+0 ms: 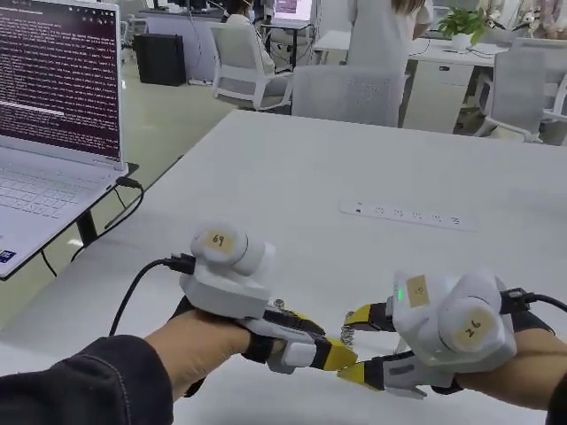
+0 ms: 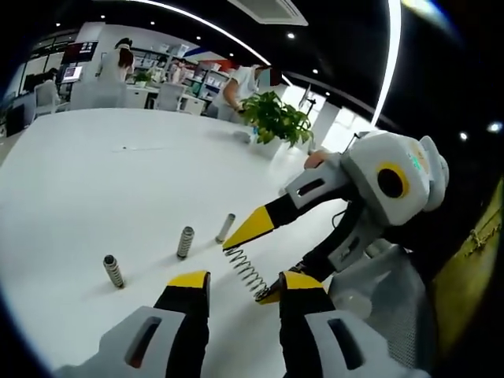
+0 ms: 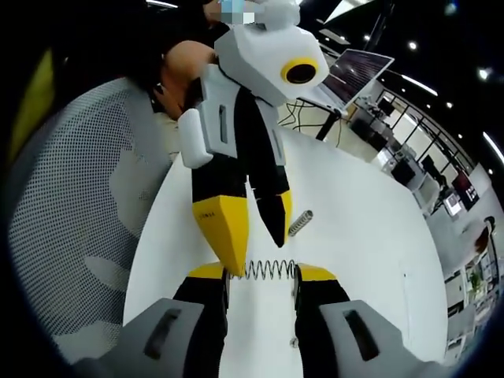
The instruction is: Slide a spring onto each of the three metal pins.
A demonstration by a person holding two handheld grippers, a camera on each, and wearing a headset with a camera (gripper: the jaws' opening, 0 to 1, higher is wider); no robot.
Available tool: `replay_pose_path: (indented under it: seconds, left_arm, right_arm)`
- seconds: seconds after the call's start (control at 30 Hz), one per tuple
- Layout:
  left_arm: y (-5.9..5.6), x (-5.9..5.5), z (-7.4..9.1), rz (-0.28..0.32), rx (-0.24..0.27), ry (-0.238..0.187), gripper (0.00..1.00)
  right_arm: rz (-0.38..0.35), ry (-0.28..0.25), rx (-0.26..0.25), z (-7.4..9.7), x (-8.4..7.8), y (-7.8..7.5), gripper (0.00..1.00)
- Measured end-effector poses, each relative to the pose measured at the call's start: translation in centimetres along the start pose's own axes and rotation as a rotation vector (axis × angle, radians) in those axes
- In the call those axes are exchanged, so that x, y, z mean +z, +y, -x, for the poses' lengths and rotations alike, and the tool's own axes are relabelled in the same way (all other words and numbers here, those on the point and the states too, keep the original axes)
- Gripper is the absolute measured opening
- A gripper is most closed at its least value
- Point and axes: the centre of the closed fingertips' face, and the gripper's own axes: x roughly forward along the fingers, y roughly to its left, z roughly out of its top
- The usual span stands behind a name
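Reading the labels first: what is written on your tools? (learner)

The left sticker (image 1: 218, 240) looks like "69", the right sticker (image 1: 472, 329) like "26"; the laptop (image 1: 53, 88) text is too small to read. (operator)

And the claws? (learner)

My right gripper (image 3: 268, 272) clamps a spring (image 3: 270, 269) endwise, one end against each jaw. My left gripper (image 2: 244, 281) is spread, gripping nothing, one tip just beside the right's lower jaw. On the table (image 1: 354, 159) beyond stand the near sprung pin (image 2: 114, 270), the middle sprung pin (image 2: 185, 242) and the bare pin (image 2: 226, 227). (operator)
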Motion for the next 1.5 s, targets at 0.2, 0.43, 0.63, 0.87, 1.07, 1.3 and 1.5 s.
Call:
replay_pose_path:
  seconds: [0.2, 0.43, 0.63, 0.87, 1.07, 1.3, 1.5]
  left_arm:
    - [0.5, -0.5, -0.2, 0.021, 0.025, 0.019, 0.21]
    - [0.6, -0.5, -0.3, 0.056, 0.022, 0.021, 0.18]
    - [0.6, -0.5, -0.3, 0.078, 0.013, 0.019, 0.14]
    - [0.3, -0.4, -0.3, 0.105, -0.009, 0.016, 0.08]
    - [0.1, -0.4, -0.3, 0.115, -0.022, 0.02, 0.05]
    - [0.2, -0.6, -0.1, 0.104, -0.021, 0.03, 0.04]
    - [0.4, -0.8, 0.1, 0.074, -0.005, 0.04, 0.03]
  right_arm:
    - [0.02, -0.014, -0.005, 0.0, 0.6, 0.0, 0.3]
    - [0.042, -0.02, -0.015, -0.1, 0.9, 0.0, 0.3]
    - [0.068, -0.019, -0.03, -0.3, 1.1, -0.2, 0.3]
    - [0.094, -0.022, -0.046, -0.3, 1.4, -0.3, 0.3]
    - [0.101, -0.022, -0.05, -0.4, 1.4, -0.3, 0.3]
    - [0.111, -0.02, -0.045, -0.6, 1.5, -0.2, 0.31]
    - [0.073, -0.031, -0.028, -0.3, 1.6, -0.2, 0.31]
